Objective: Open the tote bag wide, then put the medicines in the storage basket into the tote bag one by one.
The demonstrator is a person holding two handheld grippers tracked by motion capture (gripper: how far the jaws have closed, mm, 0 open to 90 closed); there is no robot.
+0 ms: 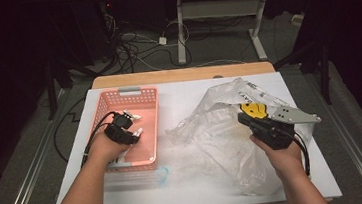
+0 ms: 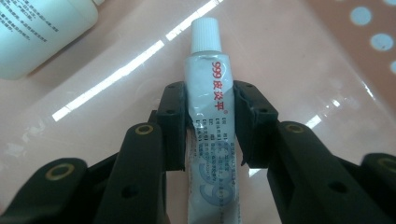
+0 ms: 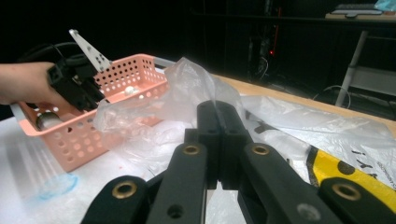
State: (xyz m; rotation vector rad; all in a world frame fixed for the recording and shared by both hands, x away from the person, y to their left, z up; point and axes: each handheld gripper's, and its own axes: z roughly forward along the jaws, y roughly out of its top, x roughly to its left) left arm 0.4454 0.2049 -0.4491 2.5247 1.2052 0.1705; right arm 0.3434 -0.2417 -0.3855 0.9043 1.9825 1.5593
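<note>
At frame centre, our left gripper [image 2: 209, 116] clamps the ointment tube [image 2: 212, 121]; our right gripper [image 3: 218, 140] pinches the plastic bag [image 3: 187, 88].

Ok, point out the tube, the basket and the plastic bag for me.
tube [image 2: 211, 88]: left gripper view, on its printed body.
basket [image 1: 143, 92]: high view, on its far rim.
plastic bag [image 1: 208, 139]: high view, on its crumpled middle.

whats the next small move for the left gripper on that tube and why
Probably lift it straight up. The left gripper has its fingers pressed on both sides of the ointment tube, which lies on the floor of the pink basket, so the grasp looks set.
</note>
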